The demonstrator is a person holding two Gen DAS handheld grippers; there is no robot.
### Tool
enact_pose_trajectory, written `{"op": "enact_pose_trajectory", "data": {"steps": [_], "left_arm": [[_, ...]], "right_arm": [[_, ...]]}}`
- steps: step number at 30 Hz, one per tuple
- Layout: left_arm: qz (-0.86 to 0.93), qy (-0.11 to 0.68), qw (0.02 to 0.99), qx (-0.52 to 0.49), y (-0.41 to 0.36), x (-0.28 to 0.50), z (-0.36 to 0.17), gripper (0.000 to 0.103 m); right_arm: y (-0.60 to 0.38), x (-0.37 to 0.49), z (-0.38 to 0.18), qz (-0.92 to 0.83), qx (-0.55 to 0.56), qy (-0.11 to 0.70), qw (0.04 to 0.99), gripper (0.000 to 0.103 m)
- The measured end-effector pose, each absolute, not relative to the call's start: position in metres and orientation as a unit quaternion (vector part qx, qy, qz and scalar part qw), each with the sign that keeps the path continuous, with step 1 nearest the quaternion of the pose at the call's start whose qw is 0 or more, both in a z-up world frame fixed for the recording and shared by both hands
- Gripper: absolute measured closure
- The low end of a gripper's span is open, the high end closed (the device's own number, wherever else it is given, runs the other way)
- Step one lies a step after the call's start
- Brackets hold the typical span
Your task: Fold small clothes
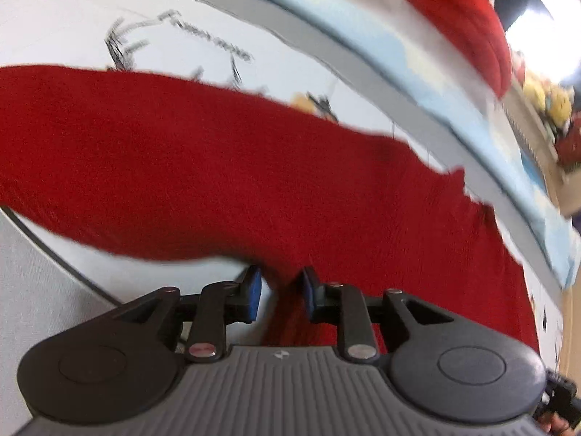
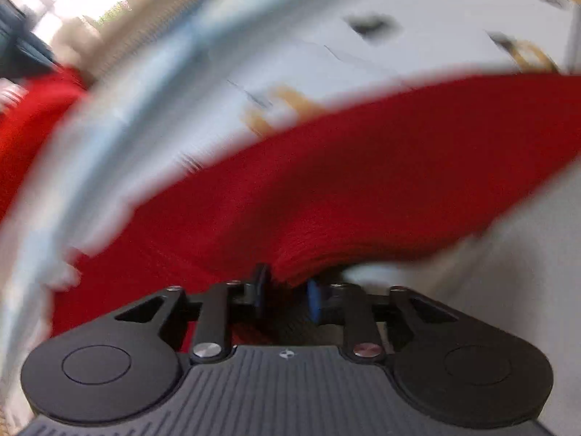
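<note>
lying as a long red knit garment across a white printed sheet, stretched between both tools, with its near edge bunched where each takes hold. looks early to midway by judgement: one lengthwise fold seems laid, judging by the layered edge in the right view, yet a cross fold and flattening remain. left gripper with a pinch of cloth between narrowly parted jaws, right gripper likewise; cannot tell whether either presses or merely straddles; pale blue border and more red cloth beyond.
</note>
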State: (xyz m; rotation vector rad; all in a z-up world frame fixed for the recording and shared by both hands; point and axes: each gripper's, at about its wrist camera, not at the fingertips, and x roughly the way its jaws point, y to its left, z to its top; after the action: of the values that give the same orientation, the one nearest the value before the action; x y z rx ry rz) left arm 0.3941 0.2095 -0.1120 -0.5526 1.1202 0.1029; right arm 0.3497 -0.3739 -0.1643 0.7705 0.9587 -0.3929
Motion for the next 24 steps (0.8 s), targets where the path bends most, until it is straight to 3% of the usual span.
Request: {"op": "enact_pose_trajectory", "data": {"steps": [2, 3, 7, 8, 10, 19, 24], "left_arm": [[0.039, 0.547, 0.801, -0.241, 0.198, 0.392, -0.113, 0.068], [0.038, 0.552, 0.802, -0.223, 0.191, 0.390, -0.111, 0.067], [0.022, 0.563, 0.810, -0.165, 0.175, 0.375, -0.102, 0.066], [0.019, 0.565, 0.809, -0.161, 0.176, 0.369, -0.101, 0.064], [0.009, 0.570, 0.808, -0.151, 0.177, 0.356, -0.099, 0.064], [-0.021, 0.605, 0.789, -0.103, 0.188, 0.289, -0.104, 0.064], [-0.045, 0.626, 0.768, -0.128, 0.188, 0.252, -0.104, 0.064]], "right_arm": [[-0.379, 0.347, -0.157, -0.182, 0.351, 0.452, 0.799, 0.076], [-0.381, 0.344, -0.152, -0.184, 0.354, 0.443, 0.803, 0.071], [-0.390, 0.334, -0.142, -0.130, 0.358, 0.455, 0.805, 0.069], [-0.391, 0.333, -0.144, -0.105, 0.362, 0.468, 0.799, 0.061], [-0.388, 0.325, -0.147, -0.071, 0.350, 0.495, 0.792, 0.057], [-0.369, 0.266, -0.141, -0.020, 0.242, 0.575, 0.781, 0.055], [-0.368, 0.239, -0.135, -0.003, 0.204, 0.589, 0.782, 0.055]]}}
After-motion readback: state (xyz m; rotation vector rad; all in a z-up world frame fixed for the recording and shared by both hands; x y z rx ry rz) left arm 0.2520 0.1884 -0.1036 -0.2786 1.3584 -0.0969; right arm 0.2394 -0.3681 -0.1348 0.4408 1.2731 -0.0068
